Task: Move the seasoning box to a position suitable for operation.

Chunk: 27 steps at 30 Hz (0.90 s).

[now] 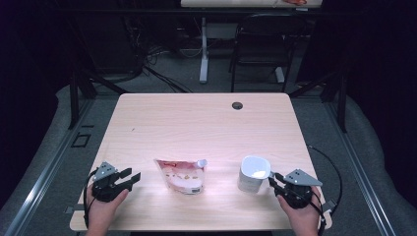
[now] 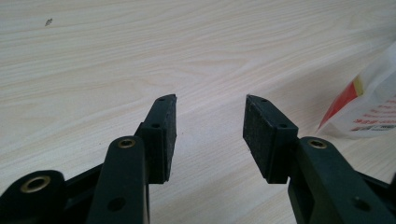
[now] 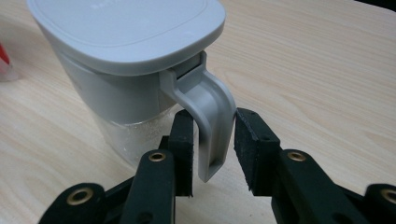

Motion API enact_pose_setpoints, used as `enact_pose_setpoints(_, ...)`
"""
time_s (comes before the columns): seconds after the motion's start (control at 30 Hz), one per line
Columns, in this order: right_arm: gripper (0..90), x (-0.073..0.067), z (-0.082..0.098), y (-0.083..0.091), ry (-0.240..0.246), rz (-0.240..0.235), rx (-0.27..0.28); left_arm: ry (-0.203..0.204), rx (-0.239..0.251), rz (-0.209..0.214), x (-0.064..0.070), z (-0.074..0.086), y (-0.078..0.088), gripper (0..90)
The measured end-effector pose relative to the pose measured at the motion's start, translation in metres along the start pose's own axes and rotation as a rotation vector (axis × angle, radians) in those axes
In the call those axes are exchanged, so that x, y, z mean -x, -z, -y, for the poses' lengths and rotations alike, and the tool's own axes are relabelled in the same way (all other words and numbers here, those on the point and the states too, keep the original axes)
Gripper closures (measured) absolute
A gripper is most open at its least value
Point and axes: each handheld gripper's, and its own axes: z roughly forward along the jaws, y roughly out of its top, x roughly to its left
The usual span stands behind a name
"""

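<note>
We are counting one pouch (image 1: 183, 175), one white lidded jug (image 1: 253, 174) and two grippers on the table. At the left, our left gripper (image 2: 211, 119) is resting low near the front edge, its jaws standing wide apart over bare wood, holding nothing, with the pouch just beside it to the right. The jug is standing upright right of the pouch. Our right gripper (image 3: 214, 140) is reaching level at the jug's handle (image 3: 210, 114), jaws straddling it; we cannot tell whether the pads are pressing. The pale wooden table (image 1: 196, 123) is sitting in a dark room, a chair (image 1: 263, 44) behind it
</note>
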Motion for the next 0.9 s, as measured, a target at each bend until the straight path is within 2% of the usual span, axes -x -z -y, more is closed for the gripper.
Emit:
enact_pose_setpoints(0.2,69.7,0.004,-0.001,0.0,-0.017,-0.006,0.003,0.0,-0.005,0.002,0.0,0.0,0.001,54.9)
enact_pose_setpoints(0.27,70.1,0.003,-0.002,0.006,-0.014,-0.022,0.007,0.002,-0.006,0.002,-0.001,0.0,0.001,54.9)
enact_pose_setpoints(0.47,73.1,0.002,-0.005,0.019,-0.019,-0.018,0.034,0.005,0.007,-0.003,-0.001,0.0,0.001,54.9)
enact_pose_setpoints(0.67,78.2,0.005,-0.011,0.023,-0.057,-0.015,0.035,0.005,0.001,-0.001,-0.001,0.0,0.001,55.0)
enact_pose_setpoints(0.87,80.6,0.008,-0.021,0.024,-0.054,-0.035,0.012,0.013,0.004,-0.006,-0.001,0.001,0.001,54.7)
enact_pose_setpoints(0.9,81.3,0.008,-0.024,0.024,-0.054,-0.027,0.017,0.014,0.002,-0.007,-0.001,0.001,0.001,54.7)
